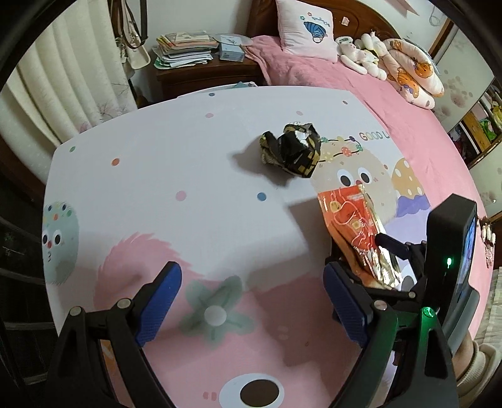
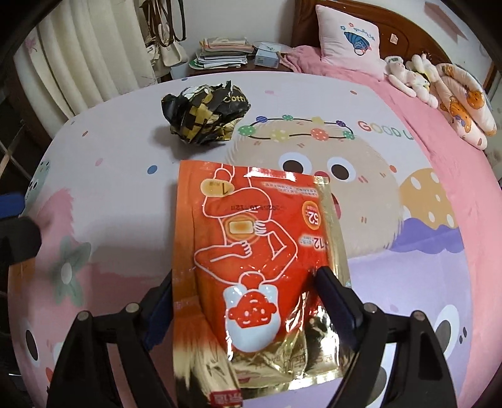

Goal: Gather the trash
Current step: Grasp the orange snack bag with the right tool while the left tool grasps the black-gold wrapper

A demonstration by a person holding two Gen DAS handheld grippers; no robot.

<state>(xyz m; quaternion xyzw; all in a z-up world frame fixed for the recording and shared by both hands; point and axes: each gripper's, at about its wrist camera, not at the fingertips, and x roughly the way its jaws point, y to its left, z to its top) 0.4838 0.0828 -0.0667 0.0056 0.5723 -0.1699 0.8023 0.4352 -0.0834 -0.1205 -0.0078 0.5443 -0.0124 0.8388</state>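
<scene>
A crumpled black-and-gold wrapper (image 1: 291,150) lies on the cartoon-printed play mat (image 1: 157,175) on the bed; it also shows in the right wrist view (image 2: 205,114) at the far left of the mat (image 2: 408,282). My right gripper (image 2: 248,301) is shut on a flat orange-and-gold heat-pack packet (image 2: 257,251), held above the mat. The same packet (image 1: 354,229) shows at the right of the left wrist view, with the right gripper (image 1: 376,260) below it. My left gripper (image 1: 254,301) is open and empty above the mat's near part.
A pink blanket (image 1: 408,131) covers the bed around the mat. A pillow (image 1: 306,28), plush toys (image 1: 364,53) and a rolled quilt (image 1: 414,72) lie at the headboard. A nightstand (image 1: 200,72) with stacked papers stands at the back left, beside curtains (image 1: 69,78).
</scene>
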